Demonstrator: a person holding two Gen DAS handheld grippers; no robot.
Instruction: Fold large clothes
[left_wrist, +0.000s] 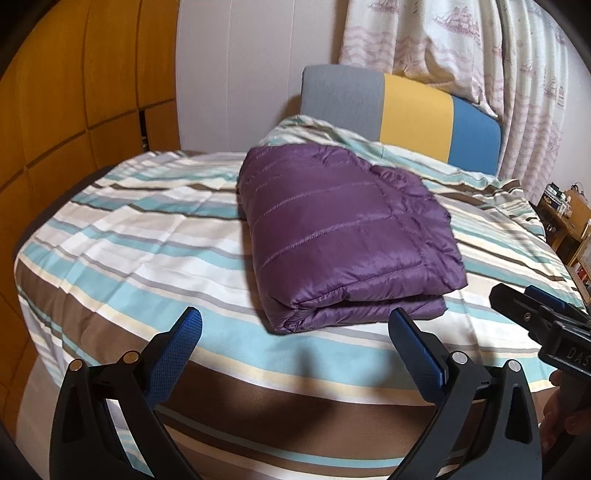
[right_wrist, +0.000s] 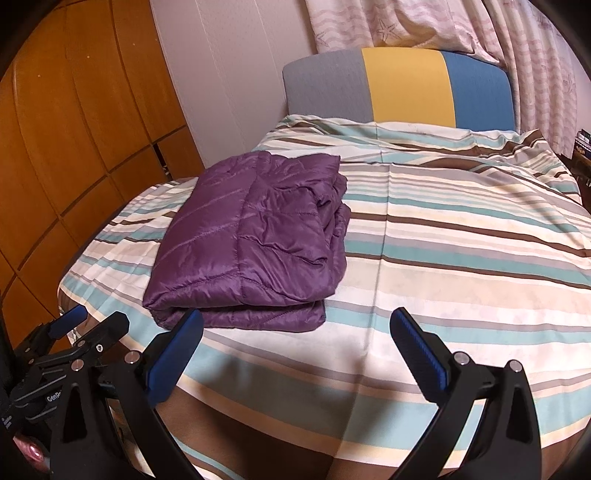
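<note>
Jacket (left_wrist: 343, 236), purple and quilted, lies folded into a thick, layered bundle near the foot of a striped bed (left_wrist: 129, 258), edges roughly squared, so the folding looks finished. The left gripper (left_wrist: 295, 328) and right gripper (right_wrist: 297, 328) hang just short of it, jaws spread wide and holding nothing, apparently let go so the bundle rests undisturbed.

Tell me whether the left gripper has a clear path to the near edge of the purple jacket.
Probably yes. The left gripper is open and holds nothing, and the folded purple jacket lies just ahead on the striped bedspread, with nothing between them.
</note>
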